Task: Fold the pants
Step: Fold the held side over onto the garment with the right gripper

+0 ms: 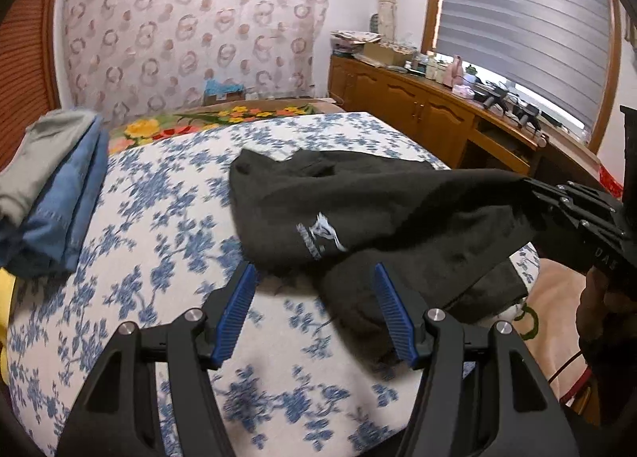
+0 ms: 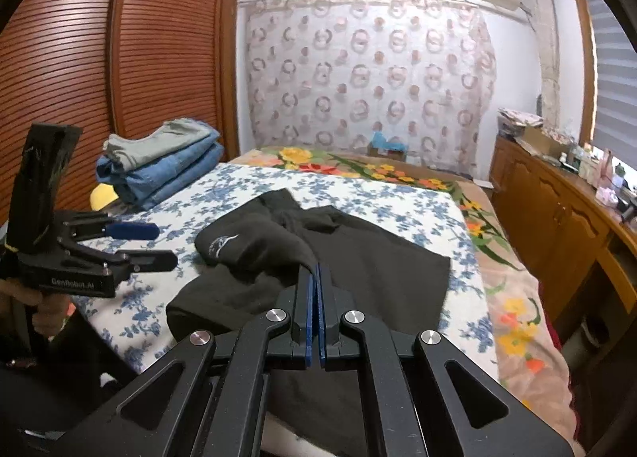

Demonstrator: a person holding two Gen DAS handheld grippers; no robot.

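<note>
Bed (image 2: 398, 202) | right gripper (image 2: 317, 274) clamps black pants (image 2: 378, 258), left gripper (image 1: 314, 278) open | lift edge evenly, match hems.

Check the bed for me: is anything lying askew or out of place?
Only the black pants: they lie bunched and crooked on the floral sheet, one part lifted by the shut right gripper. The folded stack at the far corner sits neat.

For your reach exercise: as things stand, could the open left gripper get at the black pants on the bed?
Probably yes. The left gripper hangs open just before the black pants with nothing between; the right gripper already pinches one edge.
</note>
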